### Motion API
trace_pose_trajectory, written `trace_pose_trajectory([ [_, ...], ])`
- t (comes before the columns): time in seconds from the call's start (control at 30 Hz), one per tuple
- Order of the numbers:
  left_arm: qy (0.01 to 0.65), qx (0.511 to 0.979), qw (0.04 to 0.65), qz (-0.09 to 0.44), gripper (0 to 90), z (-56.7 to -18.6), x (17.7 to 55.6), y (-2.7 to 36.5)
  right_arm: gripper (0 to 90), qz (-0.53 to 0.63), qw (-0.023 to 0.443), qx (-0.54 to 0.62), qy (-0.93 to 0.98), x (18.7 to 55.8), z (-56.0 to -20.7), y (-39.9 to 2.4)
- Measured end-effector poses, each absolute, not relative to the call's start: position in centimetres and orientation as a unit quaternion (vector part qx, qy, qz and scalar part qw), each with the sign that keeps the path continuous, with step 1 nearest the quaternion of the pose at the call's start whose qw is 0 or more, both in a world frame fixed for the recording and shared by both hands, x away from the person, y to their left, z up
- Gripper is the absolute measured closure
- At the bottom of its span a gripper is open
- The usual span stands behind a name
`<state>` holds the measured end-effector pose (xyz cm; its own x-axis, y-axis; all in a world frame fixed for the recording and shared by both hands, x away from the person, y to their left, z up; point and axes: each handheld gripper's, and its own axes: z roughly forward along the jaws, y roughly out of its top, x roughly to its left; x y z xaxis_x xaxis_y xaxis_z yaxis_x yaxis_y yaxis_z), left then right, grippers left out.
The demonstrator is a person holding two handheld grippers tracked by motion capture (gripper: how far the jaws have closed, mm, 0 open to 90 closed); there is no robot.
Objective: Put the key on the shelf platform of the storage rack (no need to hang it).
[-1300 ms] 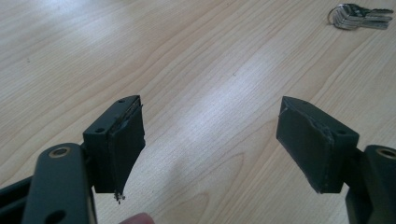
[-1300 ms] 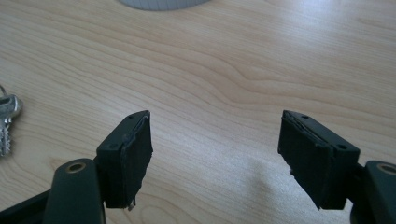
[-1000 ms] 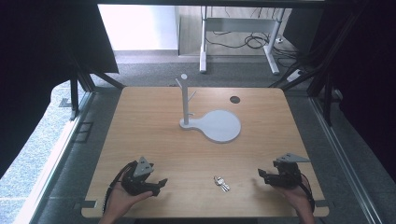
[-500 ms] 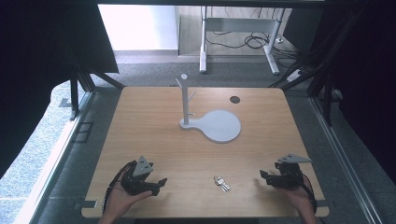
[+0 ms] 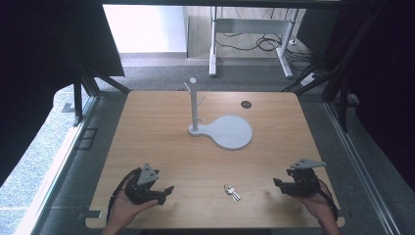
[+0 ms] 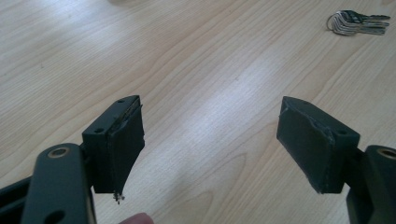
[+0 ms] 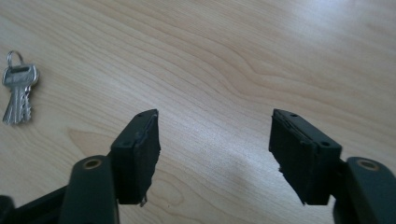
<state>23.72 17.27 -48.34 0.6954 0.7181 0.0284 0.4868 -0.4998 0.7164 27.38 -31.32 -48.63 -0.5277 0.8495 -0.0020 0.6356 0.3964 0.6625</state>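
High view has a white stand [image 5: 195, 105] far ahead of both grippers; gripper views miss it. Silver keys [image 5: 232, 192] on a ring lie flat between left gripper [image 5: 165, 191] and right gripper [image 5: 280, 184]. Left gapes empty; right's jaws, just closing, grasp nothing.

Keys [image 5: 232, 192] on table [image 5: 147, 127], near edge, between left gripper [image 5: 166, 192] and right gripper [image 5: 279, 184]. Stand [image 5: 222, 129] beyond, table centre. Small disc [image 5: 246, 104] far right.

Left tongs [image 6: 210, 140] agape over bare wood table [image 6: 187, 56]; keys [image 6: 357, 22] far corner.
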Motion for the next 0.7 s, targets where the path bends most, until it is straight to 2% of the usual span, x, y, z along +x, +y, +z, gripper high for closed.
trace_pose_trajectory([
  [0.37,0.359,0.847,0.355,0.165,23.3,-48.3,23.7,17.3,40.0,0.294,0.141,0.422,0.846,27.9,-46.4,-29.9],
  [0.5,0.351,0.852,0.353,0.162,23.3,-48.3,23.6,16.9,44.7,0.289,0.122,0.409,0.857,28.3,-45.5,-29.1],
  [0.7,0.349,0.853,0.354,0.160,23.2,-48.2,23.5,16.8,45.2,0.280,0.111,0.390,0.870,28.8,-44.6,-27.7],
])
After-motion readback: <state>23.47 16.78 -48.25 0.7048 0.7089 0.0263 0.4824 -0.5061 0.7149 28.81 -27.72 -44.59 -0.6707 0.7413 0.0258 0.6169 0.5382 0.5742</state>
